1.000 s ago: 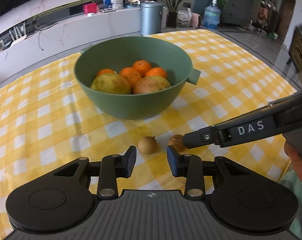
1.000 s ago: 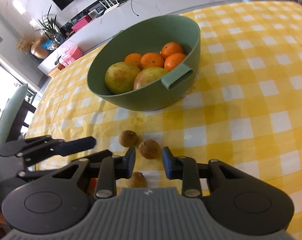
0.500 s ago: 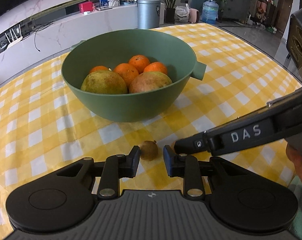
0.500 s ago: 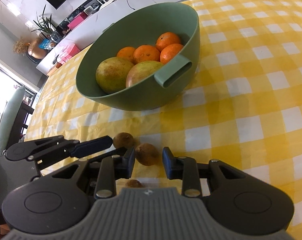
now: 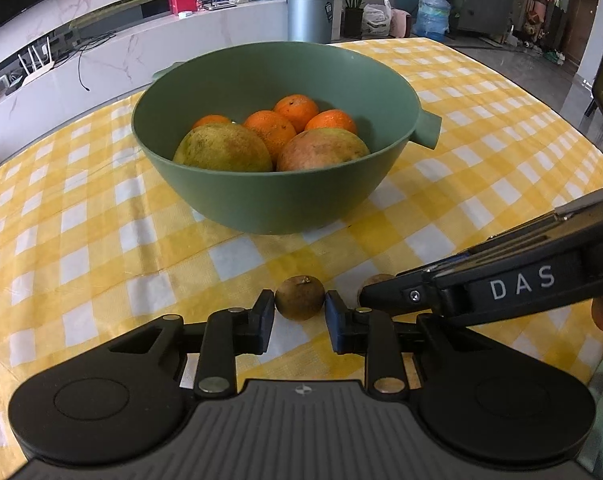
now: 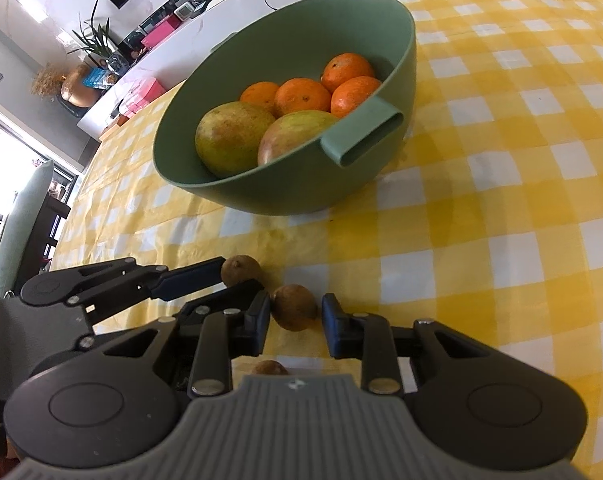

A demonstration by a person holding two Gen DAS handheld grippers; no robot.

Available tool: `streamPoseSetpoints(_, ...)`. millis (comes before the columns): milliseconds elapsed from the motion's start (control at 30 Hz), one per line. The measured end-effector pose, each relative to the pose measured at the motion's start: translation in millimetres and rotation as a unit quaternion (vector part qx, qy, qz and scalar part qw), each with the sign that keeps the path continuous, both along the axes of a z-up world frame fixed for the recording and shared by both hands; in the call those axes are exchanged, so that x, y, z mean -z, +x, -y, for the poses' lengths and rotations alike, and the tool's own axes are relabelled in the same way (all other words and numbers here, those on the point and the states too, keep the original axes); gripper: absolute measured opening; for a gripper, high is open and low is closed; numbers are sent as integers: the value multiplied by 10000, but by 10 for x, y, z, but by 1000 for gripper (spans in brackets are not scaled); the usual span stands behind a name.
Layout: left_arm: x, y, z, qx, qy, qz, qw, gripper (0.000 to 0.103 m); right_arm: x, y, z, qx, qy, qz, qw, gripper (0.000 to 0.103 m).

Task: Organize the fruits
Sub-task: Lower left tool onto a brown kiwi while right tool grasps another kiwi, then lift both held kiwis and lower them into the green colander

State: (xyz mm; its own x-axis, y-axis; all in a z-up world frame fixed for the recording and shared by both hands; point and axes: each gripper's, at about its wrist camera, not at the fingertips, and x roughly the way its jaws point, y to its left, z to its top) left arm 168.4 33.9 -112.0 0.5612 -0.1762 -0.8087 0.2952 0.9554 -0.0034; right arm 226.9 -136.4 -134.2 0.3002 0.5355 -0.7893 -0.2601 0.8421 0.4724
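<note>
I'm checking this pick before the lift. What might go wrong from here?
The left gripper, jaws closing, pinches the small brown round fruit only at its pad tips; it may squirt out and roll. The right gripper, on the second brown fruit, sits right beside it, so they may collide when lifting toward the green plastic bowl.

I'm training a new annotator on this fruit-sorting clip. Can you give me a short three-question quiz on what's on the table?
1. How many oranges lie in the green bowl?
2. True or false: the bowl holds three large yellow-green fruits.
3. Where do the small brown fruits lie? A in the bowl; B on the checked tablecloth in front of the bowl; C on the floor.
Key: 1 four; 2 false, only two; 3 B.
</note>
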Motion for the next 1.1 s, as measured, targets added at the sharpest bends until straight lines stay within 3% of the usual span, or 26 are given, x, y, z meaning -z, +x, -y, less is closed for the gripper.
streamPoseSetpoints(233,-12,-21,36,42,53,-1,10000,30,-2,-7,-21,-57,-35,75,9999,21)
streamPoseSetpoints(533,-211,-102,-27,-118,-178,100,9997,30,-190,-66,6,-58,-22,402,9992,21)
streamPoseSetpoints(800,-521,-267,-74,-264,-356,474,9979,30,-628,-279,12,-169,0,1201,9926,21)
streamPoseSetpoints(967,-736,-272,-164,-641,-622,854,9923,30,-872,-373,66,-60,-235,1943,9806,21)
streamPoseSetpoints(1100,-897,-184,-199,-960,-796,1132,9857,30,-952,-346,118,80,-340,2261,9735,21)
